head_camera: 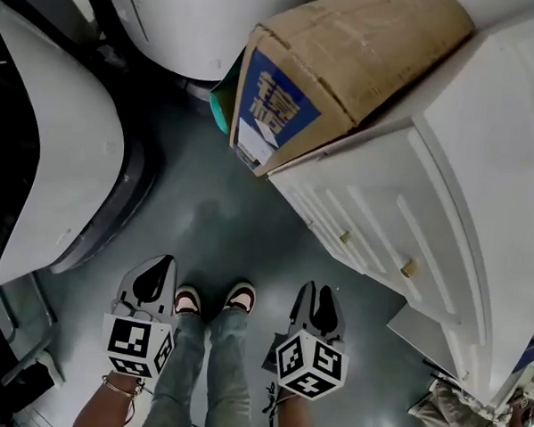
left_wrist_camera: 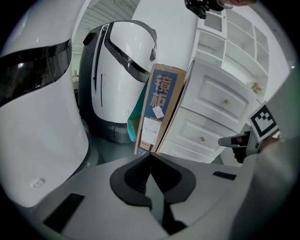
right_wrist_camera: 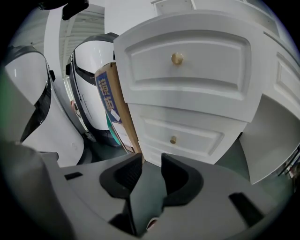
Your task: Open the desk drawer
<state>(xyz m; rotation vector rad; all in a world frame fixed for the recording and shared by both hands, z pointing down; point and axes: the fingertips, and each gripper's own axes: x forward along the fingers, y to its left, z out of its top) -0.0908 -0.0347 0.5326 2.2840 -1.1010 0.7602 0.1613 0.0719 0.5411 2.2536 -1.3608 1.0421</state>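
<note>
Drawers (right_wrist_camera: pixel 197 70) closed; left tool (left_wrist_camera: pixel 150 157) pinched, right tool (right_wrist_camera: pixel 151 161) parted.

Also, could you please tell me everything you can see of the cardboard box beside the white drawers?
The cardboard box is flat, brown and slab-like. One narrower face is printed blue with large pale characters and carries a white label below them. It stands on edge on the grey floor, tilted so that it leans against the side of the white drawer unit. A teal object sits close behind it, between the box and a big white machine.
</note>
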